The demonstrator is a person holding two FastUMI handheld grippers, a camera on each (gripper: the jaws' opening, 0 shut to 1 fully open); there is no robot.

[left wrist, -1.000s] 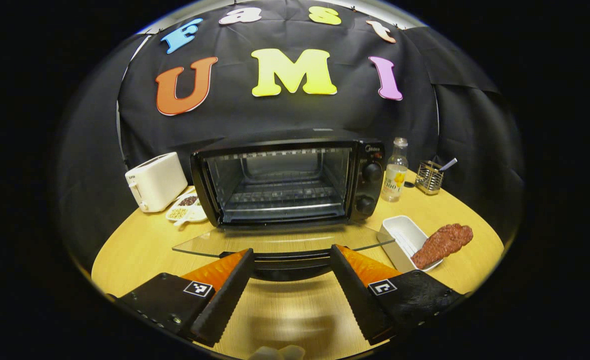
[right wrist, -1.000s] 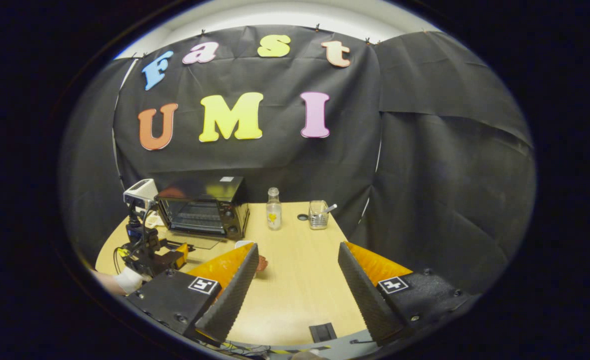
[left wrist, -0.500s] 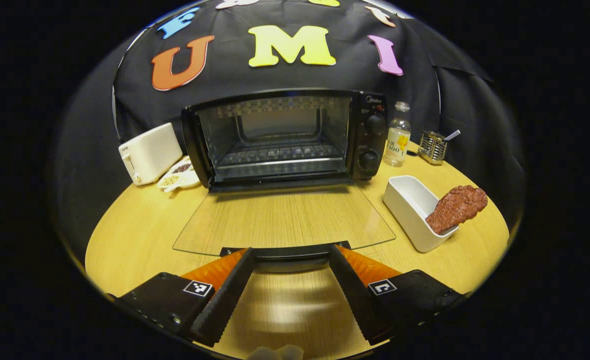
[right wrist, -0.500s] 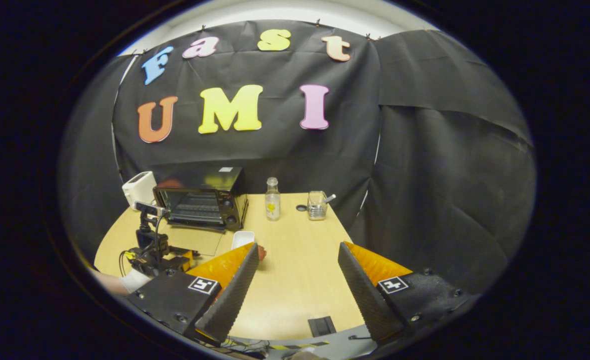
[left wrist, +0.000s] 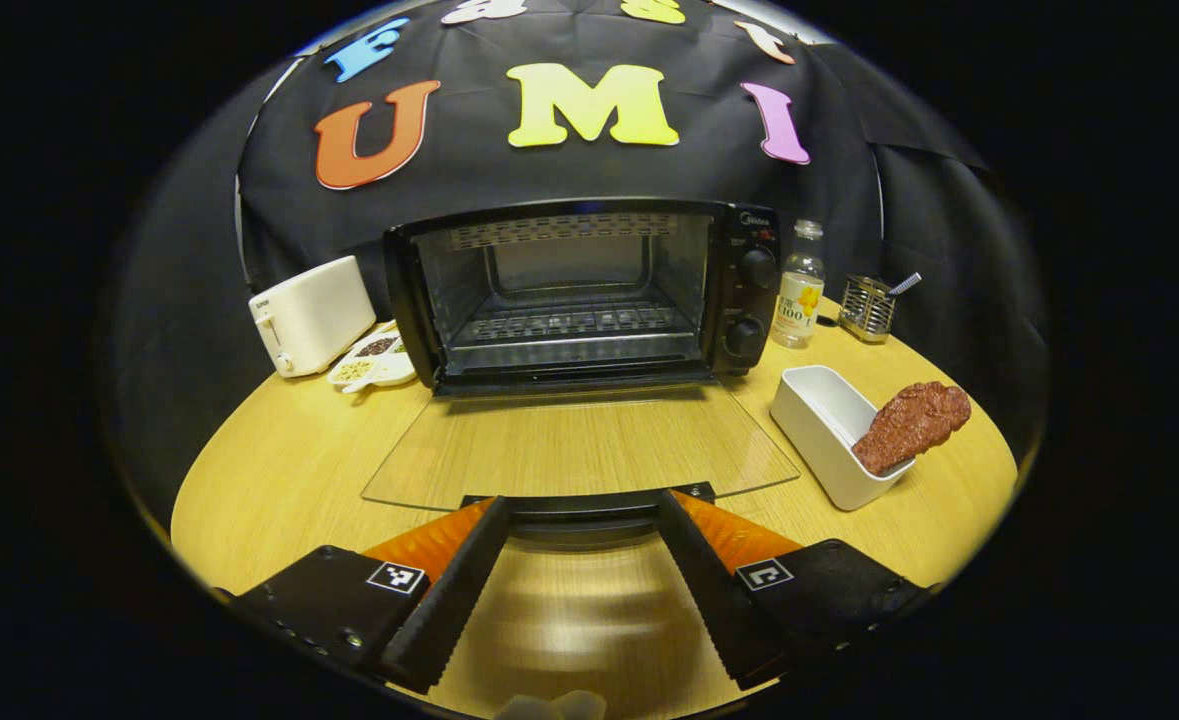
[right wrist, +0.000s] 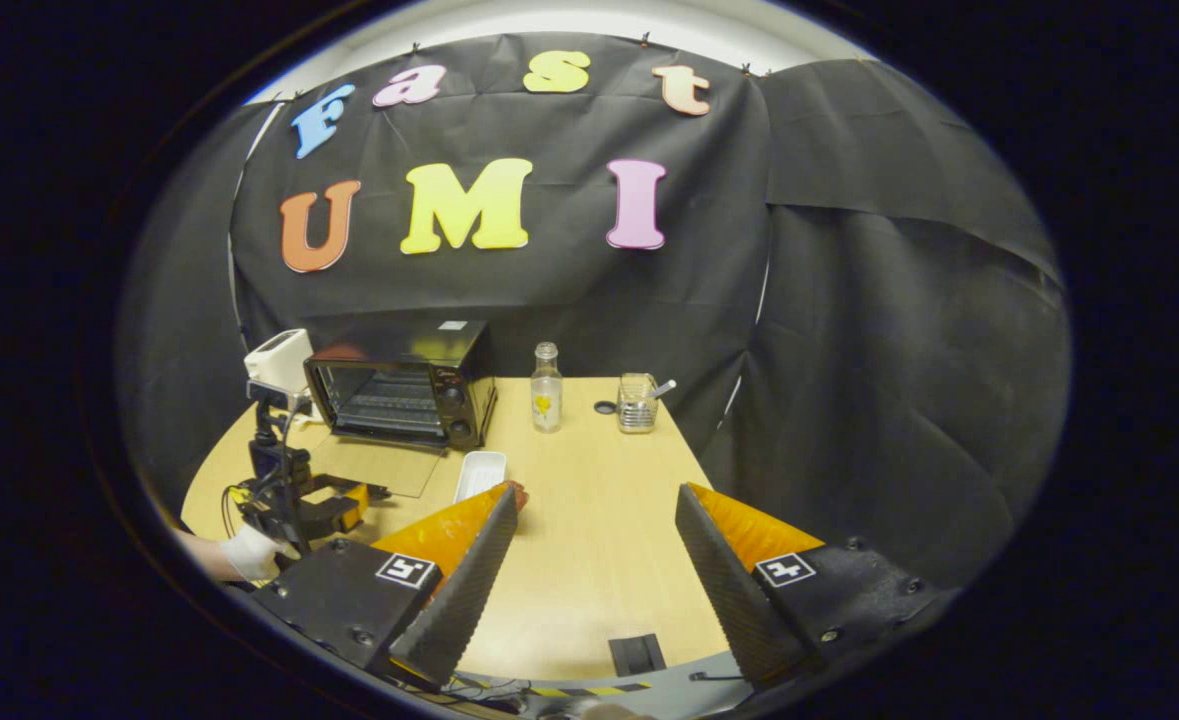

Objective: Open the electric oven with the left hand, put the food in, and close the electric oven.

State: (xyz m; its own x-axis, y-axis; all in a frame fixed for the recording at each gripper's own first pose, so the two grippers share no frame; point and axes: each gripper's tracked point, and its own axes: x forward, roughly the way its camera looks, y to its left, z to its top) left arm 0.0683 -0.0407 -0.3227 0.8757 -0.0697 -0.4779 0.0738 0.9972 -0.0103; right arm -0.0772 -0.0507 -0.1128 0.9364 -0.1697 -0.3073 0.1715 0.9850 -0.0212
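The black electric oven (left wrist: 579, 290) stands open at the back of the round wooden table. Its glass door (left wrist: 579, 445) lies flat toward me, and the wire rack inside is bare. My left gripper (left wrist: 581, 515) is open, and the door's dark handle (left wrist: 585, 507) lies at its fingertips. A brown piece of meat (left wrist: 911, 425) leans on the rim of a white tray (left wrist: 829, 430) right of the door. In the right gripper view my right gripper (right wrist: 594, 500) hangs open over the table's near side, nothing between its fingers, with the oven (right wrist: 399, 385) and tray (right wrist: 480, 474) far left.
A white toaster (left wrist: 311, 313) and a dish of grains (left wrist: 374, 360) sit left of the oven. A small bottle (left wrist: 796, 300) and a wire holder (left wrist: 867, 307) stand to its right. A gloved hand (right wrist: 249, 550) holds the left gripper at the table's left edge.
The oven door has swung from nearly level down to lying flat on the table, with my left gripper following its handle. The right gripper has barely moved.
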